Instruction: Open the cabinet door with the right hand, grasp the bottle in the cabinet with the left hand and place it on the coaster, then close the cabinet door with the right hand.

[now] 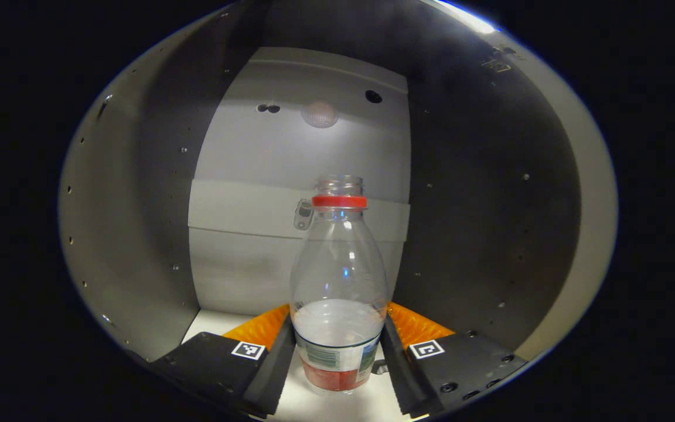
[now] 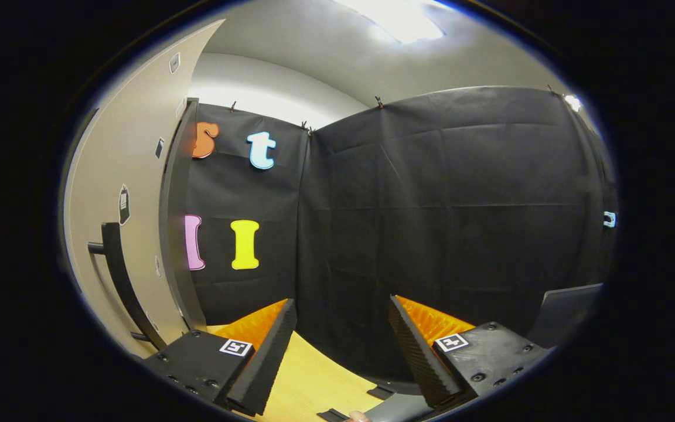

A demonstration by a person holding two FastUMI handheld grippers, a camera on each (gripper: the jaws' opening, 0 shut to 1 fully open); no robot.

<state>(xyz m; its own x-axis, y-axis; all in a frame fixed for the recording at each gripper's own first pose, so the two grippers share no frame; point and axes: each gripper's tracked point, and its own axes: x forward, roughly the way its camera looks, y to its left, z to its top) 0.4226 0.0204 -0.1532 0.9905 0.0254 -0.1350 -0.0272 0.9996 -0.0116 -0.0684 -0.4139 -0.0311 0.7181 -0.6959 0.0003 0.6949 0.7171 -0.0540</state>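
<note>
Left gripper (image 1: 337, 351): inside the cabinet (image 1: 138, 246), low over its pale floor, fingers straddling the bottle's base. The fingers look pressed to the bottle's sides, though the curved lens makes firm contact hard to confirm; I read it as clenched on the bottle.

Bottle (image 1: 338, 281): clear plastic, red neck ring, no cap, printed label low on the body. Upright, dead centre between the left gripper's fingers, its foot apparently on the cabinet floor. Not yet on the coaster.

Why the low grip: fingers close on the widest, stiffest part near the label, which should keep a light empty bottle from tipping as it comes out.

Cabinet interior: back panel well ahead of the left gripper, side walls to either hand; room enough to draw straight back.

Right gripper (image 2: 342, 340): fingers spread wide, nothing between them; released, hanging above the wooden tabletop (image 2: 308, 381).

Cabinet door (image 2: 132, 193): swung open, standing to the left of the right gripper, its dark bar handle (image 2: 119, 275) near that gripper's left finger. Parked close, presumably so the handle is quick to reach for closing.

Step in hand: door opening done; grasp looks made; lift-out, placement and closing remain.

Risk: clipping the cabinet edge on withdrawal.
</note>
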